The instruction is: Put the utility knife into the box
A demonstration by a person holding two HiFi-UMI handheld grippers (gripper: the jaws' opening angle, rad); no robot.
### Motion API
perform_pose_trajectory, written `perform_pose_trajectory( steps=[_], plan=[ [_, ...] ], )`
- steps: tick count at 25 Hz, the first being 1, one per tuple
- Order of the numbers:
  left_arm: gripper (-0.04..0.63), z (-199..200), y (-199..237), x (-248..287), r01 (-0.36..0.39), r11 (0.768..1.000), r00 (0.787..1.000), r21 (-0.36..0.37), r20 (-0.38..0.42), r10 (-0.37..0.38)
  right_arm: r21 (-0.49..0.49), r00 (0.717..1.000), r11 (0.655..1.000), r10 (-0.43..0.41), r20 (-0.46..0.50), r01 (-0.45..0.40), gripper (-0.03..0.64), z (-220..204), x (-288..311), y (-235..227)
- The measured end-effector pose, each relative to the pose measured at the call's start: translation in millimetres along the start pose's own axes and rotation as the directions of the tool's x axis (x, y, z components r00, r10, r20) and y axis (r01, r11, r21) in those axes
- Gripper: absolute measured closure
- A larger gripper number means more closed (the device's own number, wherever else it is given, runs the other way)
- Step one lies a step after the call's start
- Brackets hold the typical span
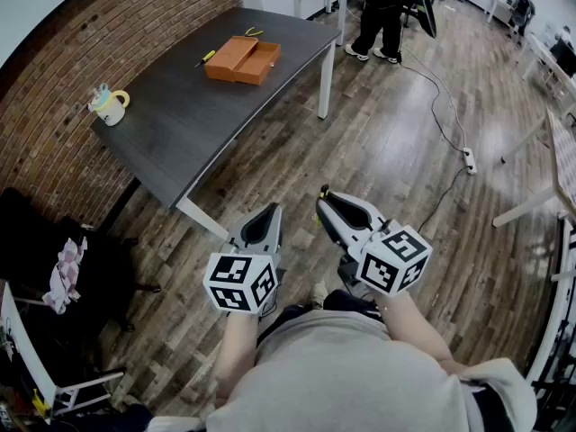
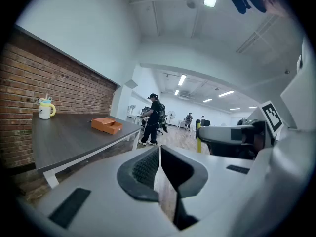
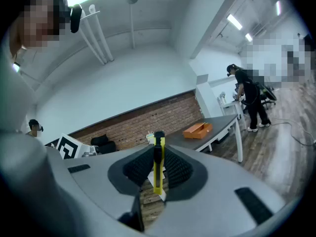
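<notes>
Squeezing one yellow utility knife (image 3: 158, 149) between the jaws of the right gripper (image 3: 157, 168), with the knife standing up thin and straight. Keeping the left gripper (image 2: 158, 154) beside it with its jaws pressed together and nothing between them. Holding both over the wooden floor, well apart from the table (image 1: 207, 129).

Probably dealing with a light, stiff knife here, with a smooth plastic body that could slip or twist. Likely gripping best around the middle of the handle, as now, and staying off the sharp end. Not able to tell which end hides the blade.

Counting outward: two grippers and one knife. Then one dark table, with one orange box (image 1: 243, 59) lying open near its far end. Seeing two small tools just beside the box, a yellow-handled tool (image 1: 206, 58) on the wall side and another small tool (image 1: 253, 32) behind it. Spotting one mug (image 1: 110, 106) near the closer corner, by the brick wall edge.
</notes>
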State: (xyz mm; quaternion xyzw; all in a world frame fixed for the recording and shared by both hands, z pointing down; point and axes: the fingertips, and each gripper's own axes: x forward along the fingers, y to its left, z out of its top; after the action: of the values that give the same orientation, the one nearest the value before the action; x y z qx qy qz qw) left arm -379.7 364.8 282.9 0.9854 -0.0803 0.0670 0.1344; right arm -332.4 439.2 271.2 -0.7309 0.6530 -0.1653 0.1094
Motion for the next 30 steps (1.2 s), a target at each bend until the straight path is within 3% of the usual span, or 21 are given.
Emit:
perform_pose_trajectory(
  steps=[11, 18, 25, 30],
  plan=[
    [0.566, -6, 12, 5, -0.046, 0.999, 0.999, 0.007, -0.013, 0.046, -0.006, 0.999, 0.999, -0.048, -0.022, 0.048, 0.545, 1, 0, -21],
    [0.565, 2, 6, 14, -0.033, 0.999, 0.999, 0.015, 0.026, 0.032, 0.052, 1.000, 0.999, 0.001, -0.012, -0.001, 0.545, 1, 3, -28],
    [0.565, -6, 3, 32, -0.051, 0.998, 0.999, 0.031, 0.002, 0.051, 0.069, 1.000, 0.997, 0.020, 0.010, -0.020, 0.545, 8, 2, -50],
    [0.565, -14, -2, 43, -0.075, 0.997, 0.997, 0.002, -0.009, 0.075, 0.040, 0.999, 0.998, 0.049, -0.013, -0.049, 0.545, 9, -2, -60]
  ],
)
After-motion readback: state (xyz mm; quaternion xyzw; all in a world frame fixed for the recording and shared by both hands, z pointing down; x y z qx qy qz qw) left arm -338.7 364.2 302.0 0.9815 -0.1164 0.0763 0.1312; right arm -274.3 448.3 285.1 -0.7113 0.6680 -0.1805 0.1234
